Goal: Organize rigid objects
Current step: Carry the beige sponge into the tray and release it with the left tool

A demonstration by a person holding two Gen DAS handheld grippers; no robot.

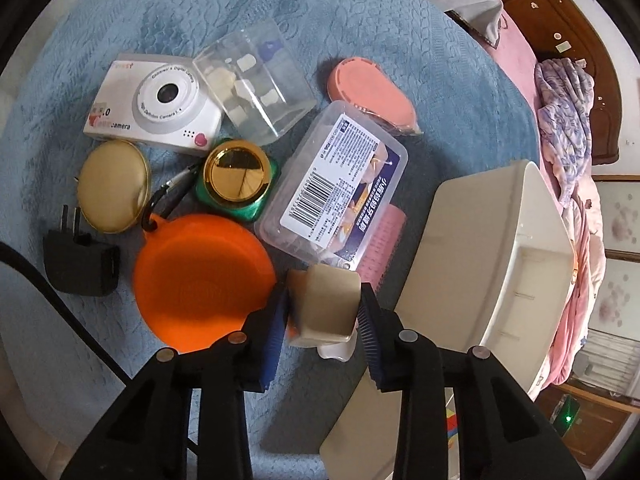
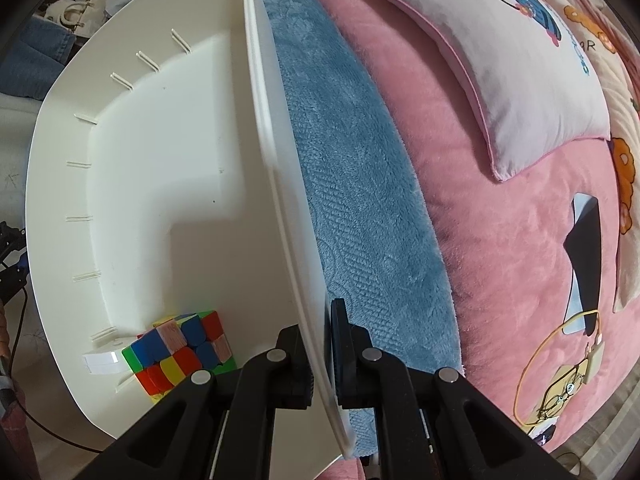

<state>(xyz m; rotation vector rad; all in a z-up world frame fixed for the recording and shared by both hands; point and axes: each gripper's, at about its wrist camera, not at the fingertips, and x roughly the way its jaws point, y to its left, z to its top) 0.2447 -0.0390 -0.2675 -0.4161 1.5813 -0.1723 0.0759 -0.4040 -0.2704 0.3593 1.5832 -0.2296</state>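
**Block gripped, bin held ready**

Beside the bin, the left tongs are clamping a beige block just off the blue blanket. Right tongs are pinching the bin's wall. Next, likely: lifting the block clear and into the bin, near the cube.

I note a plushy, embossed blue blanket; a mirror-glossy gold lid; a clear, smooth plastic box — a matt orange disc. The white bin is smooth plastic — the cube glossy.
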